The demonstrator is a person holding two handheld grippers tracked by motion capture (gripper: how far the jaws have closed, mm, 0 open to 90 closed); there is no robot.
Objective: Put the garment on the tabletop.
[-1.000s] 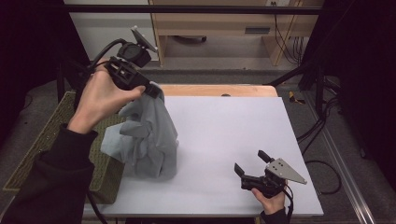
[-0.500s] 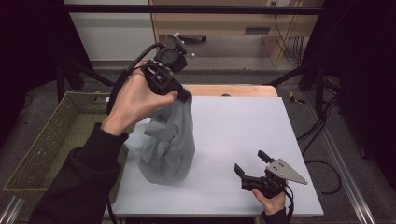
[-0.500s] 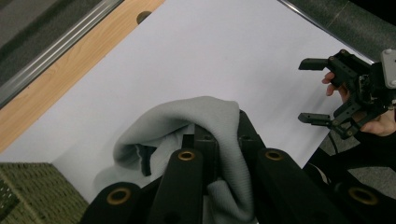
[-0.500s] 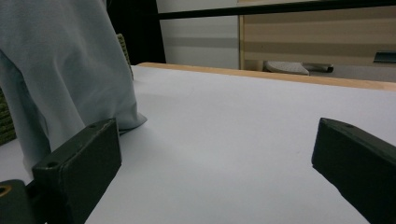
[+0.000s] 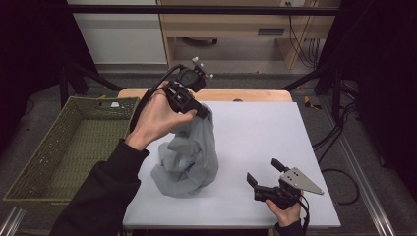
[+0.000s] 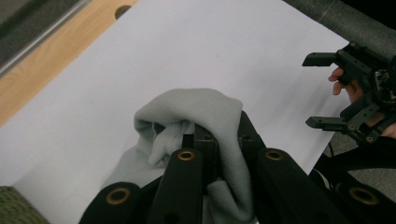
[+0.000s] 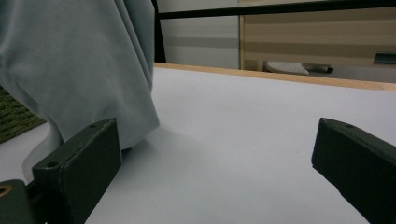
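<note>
A grey cloth garment [image 5: 189, 155] hangs bunched from my left gripper [image 5: 201, 113], which is shut on its top fold above the white table [image 5: 255, 128]. The garment's lower part rests crumpled on the table. In the left gripper view the grey cloth [image 6: 205, 112] is pinched between the black jaws. My right gripper [image 5: 264, 173] rests near the table's front right edge, open and holding nothing. It also appears far off as the right gripper [image 6: 322, 91] in the left gripper view. The hanging cloth [image 7: 79, 60] fills the left of the right gripper view.
A green woven basket [image 5: 34, 162] stands left of the table. A wooden strip [image 5: 255, 96] runs along the table's far edge, with wooden furniture [image 5: 231, 24] and cables behind it. Black frame bars border the workspace.
My left gripper has carried the grey garment from over the basket edge to the right, onto the middle-left of the table. The right gripper has stayed still.
</note>
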